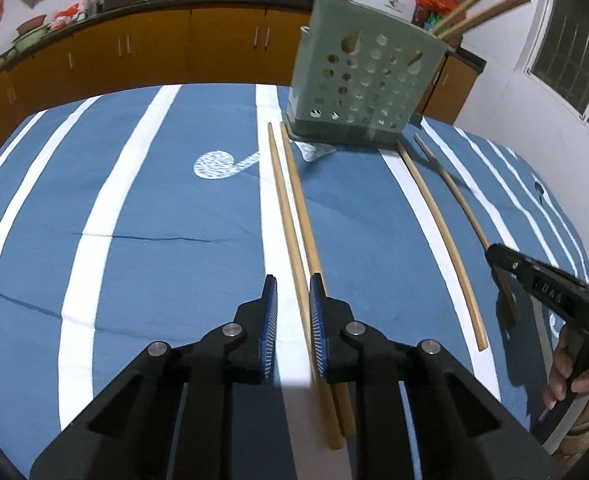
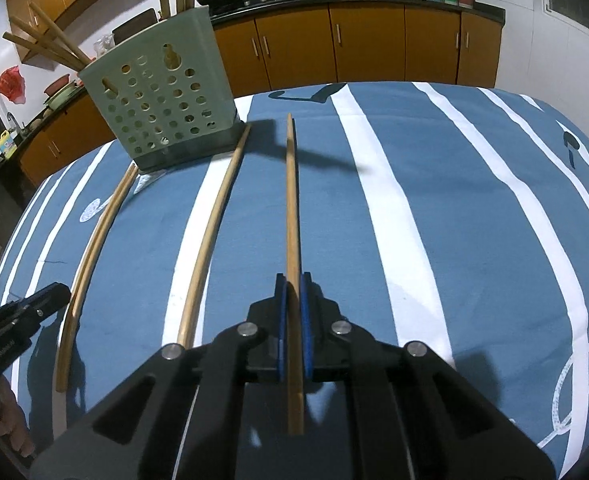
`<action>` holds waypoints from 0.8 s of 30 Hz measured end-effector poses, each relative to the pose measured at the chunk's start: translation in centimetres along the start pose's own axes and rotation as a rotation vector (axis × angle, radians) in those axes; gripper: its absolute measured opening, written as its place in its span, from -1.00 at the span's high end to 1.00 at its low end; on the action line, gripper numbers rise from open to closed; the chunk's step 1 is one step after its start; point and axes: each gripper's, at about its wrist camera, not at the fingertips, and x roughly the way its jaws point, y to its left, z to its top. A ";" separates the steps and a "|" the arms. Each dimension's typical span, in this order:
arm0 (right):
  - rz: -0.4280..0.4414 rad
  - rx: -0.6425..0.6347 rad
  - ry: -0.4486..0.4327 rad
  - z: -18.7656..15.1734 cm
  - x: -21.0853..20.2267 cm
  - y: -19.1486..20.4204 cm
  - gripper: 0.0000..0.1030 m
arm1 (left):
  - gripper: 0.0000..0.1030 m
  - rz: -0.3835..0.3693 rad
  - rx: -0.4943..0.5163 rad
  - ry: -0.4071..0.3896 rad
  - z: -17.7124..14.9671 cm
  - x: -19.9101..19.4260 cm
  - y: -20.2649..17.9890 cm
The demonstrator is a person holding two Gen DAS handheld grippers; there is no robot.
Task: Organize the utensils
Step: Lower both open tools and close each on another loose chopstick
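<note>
**Q:** Where did things stand when you paused?

**A:** My right gripper (image 2: 290, 292) had its jaws nearly closed on a single chopstick (image 2: 292, 208), gripping it toward the near end, so most of the stick ran straight ahead of the jaws. My left gripper (image 1: 292, 292) hung with jaws partly apart and held nothing. A pair of chopsticks (image 1: 290, 200) lay on the striped cloth (image 1: 154, 220); one ran through the gap between the jaws, the other under the right jaw.

**Q:** And the holder?

**A:** The green perforated holder (image 2: 162, 100) stood ahead and to the left of the right jaws, with several sticks already in it. One more loose chopstick (image 2: 214, 220) lay just left of those jaws.

**Q:** How would you finish the step well?

**A:** I judged I should lift the held stick clear, tip it upright without loosening, and drop the far end into the holder's open top. Such a long overhang could swing and knock the rim.
</note>
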 end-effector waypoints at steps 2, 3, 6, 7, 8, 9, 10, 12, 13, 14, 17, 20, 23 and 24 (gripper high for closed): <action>-0.001 -0.001 0.000 0.0 0.0 0.0 0.84 | 0.69 0.010 0.015 0.012 -0.1 0.4 -0.3; -0.004 -0.003 0.000 0.0 0.0 0.0 0.84 | 0.70 0.020 0.024 0.009 -0.1 0.4 -0.4; -0.011 -0.006 -0.002 -0.1 -0.1 0.0 0.84 | 0.70 0.040 0.041 0.008 0.0 0.5 -0.7; -0.012 -0.006 -0.002 -0.1 -0.1 0.1 0.84 | 0.71 0.045 0.043 0.008 0.0 0.6 -0.7; -0.011 -0.006 -0.002 -0.1 -0.1 0.0 0.83 | 0.73 0.052 0.047 0.008 0.1 0.6 -0.8; -0.010 -0.006 -0.002 -0.1 -0.1 0.0 0.83 | 0.76 0.059 0.048 0.007 0.1 0.7 -0.8; -0.011 -0.007 -0.002 -0.1 -0.1 0.0 0.83 | 0.77 0.065 0.048 0.007 0.2 0.8 -0.8; -0.012 -0.009 -0.002 -0.1 -0.1 -0.1 0.83 | 0.83 0.074 0.046 0.006 0.3 0.8 -0.7; -0.013 -0.010 -0.002 -0.1 -0.2 0.0 0.82 | 0.84 0.077 0.043 0.005 0.3 0.8 -0.6; -0.013 -0.012 -0.002 -0.1 -0.2 0.0 0.81 | 0.84 0.079 0.039 0.004 0.4 0.9 -0.5; -0.018 -0.022 -0.002 -0.1 -0.1 0.1 0.82 | 0.85 0.094 0.033 0.001 0.5 0.9 -0.2; -0.025 -0.039 -0.005 0.0 -0.1 0.4 0.83 | 0.85 0.109 0.023 0.000 0.8 1.0 0.4; -0.018 -0.037 -0.011 0.0 -0.1 0.4 0.84 | 0.85 0.132 -0.007 -0.001 1.2 1.0 1.5; -0.017 -0.037 -0.015 0.1 -0.2 0.4 0.84 | 0.85 0.137 -0.014 -0.002 1.3 1.0 1.9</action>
